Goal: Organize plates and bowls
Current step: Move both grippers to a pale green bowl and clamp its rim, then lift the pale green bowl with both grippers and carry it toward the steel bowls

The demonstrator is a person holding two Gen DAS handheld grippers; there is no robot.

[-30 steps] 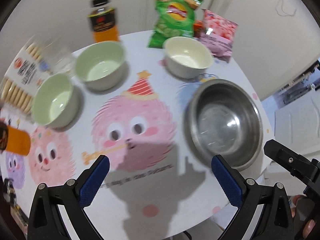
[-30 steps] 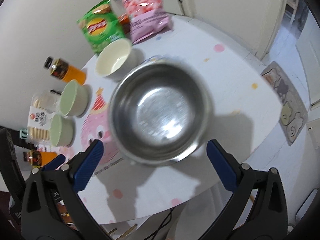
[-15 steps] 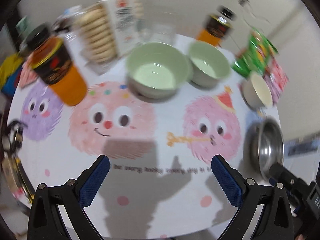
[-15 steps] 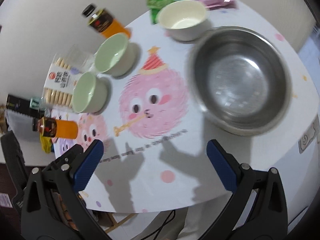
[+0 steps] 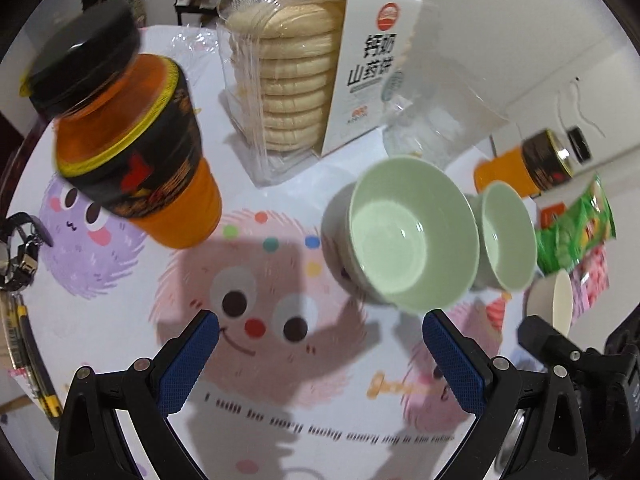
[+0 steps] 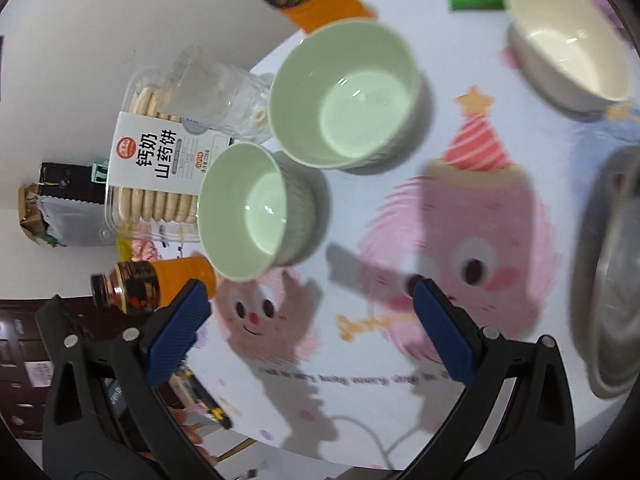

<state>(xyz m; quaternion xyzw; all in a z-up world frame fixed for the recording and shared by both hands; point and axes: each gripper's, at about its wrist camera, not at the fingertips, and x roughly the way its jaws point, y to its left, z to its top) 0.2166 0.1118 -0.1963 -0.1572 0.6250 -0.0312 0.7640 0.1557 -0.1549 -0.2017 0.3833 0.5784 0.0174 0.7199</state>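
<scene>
Left tool point(image 5: 320, 356) nearer green bowl point(image 5: 412, 232).

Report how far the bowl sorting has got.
Nothing looks done yet: the two pale green ceramic bowls sit side by side unstacked, the cream ceramic bowl and the large steel bowl stand apart. Nothing is in hand: left gripper and right gripper are open and empty above the table. All the gathering remains.

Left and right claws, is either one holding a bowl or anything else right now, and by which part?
Nothing is held. The left claw and the right claw are both open over the tablecloth, with the nearest green bowl untouched beyond them.
</scene>
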